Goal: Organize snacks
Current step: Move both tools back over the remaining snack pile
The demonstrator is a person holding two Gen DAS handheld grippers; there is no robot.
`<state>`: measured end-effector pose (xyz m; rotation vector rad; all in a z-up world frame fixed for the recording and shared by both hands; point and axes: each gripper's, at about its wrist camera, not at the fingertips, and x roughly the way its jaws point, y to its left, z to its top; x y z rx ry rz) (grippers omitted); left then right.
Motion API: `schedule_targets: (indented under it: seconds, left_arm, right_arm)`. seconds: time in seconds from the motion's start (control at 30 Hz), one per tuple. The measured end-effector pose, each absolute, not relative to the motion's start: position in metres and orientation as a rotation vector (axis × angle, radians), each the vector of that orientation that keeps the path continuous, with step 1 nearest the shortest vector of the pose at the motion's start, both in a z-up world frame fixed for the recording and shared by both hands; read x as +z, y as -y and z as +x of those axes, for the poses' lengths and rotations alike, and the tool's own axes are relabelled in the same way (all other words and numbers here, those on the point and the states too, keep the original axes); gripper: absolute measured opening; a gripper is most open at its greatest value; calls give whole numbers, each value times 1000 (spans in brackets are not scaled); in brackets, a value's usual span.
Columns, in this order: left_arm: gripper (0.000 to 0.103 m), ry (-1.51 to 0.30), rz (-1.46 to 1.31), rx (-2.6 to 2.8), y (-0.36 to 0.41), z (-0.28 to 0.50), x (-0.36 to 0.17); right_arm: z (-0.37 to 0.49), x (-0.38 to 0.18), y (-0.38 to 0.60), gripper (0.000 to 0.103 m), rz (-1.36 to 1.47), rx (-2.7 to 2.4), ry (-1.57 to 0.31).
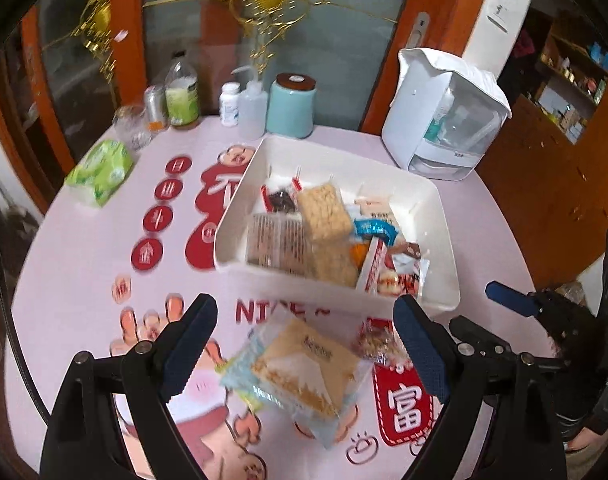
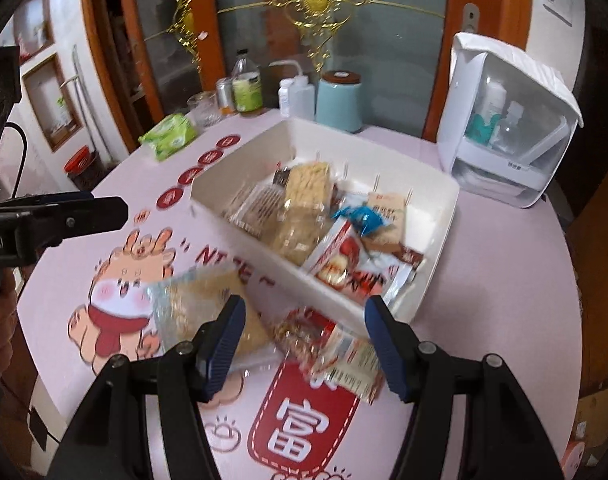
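Left wrist view: the left gripper [image 1: 304, 344] fingers gape empty over a crinkly clear cracker packet [image 1: 300, 376] on the glossy printed counter [image 1: 84, 264]. Right gripper [image 2: 304, 344] fingers stand half-open, empty, above a small red packet [image 2: 336, 352], before the smooth white rectangular bin [image 2: 436, 216] near the counter's far edge.

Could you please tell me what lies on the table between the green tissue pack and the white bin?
No objects, only the tablecloth's red round prints lie between the green tissue pack and the white bin, seen in both wrist views.
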<state>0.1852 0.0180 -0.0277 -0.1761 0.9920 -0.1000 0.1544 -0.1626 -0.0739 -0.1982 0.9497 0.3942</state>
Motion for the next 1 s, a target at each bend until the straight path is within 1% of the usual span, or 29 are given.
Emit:
schedule_targets:
  seconds: [0.13, 0.27, 0.6, 1.0]
  left_arm:
    - [89, -1033, -261, -82, -27, 160, -50]
    - [89, -1117, -347, -53, -34, 141, -87]
    - [89, -1290, -488, -13, -34, 126, -163]
    - [89, -1362, -603, -32, -21, 145, -206]
  right_arm:
    - [144, -96, 166, 63, -208, 403, -975]
    - [136, -117, 166, 63, -232, 396, -999]
    - [149, -157, 163, 63, -274, 386, -1057]
    - [173, -186, 150, 62, -332, 390, -1085]
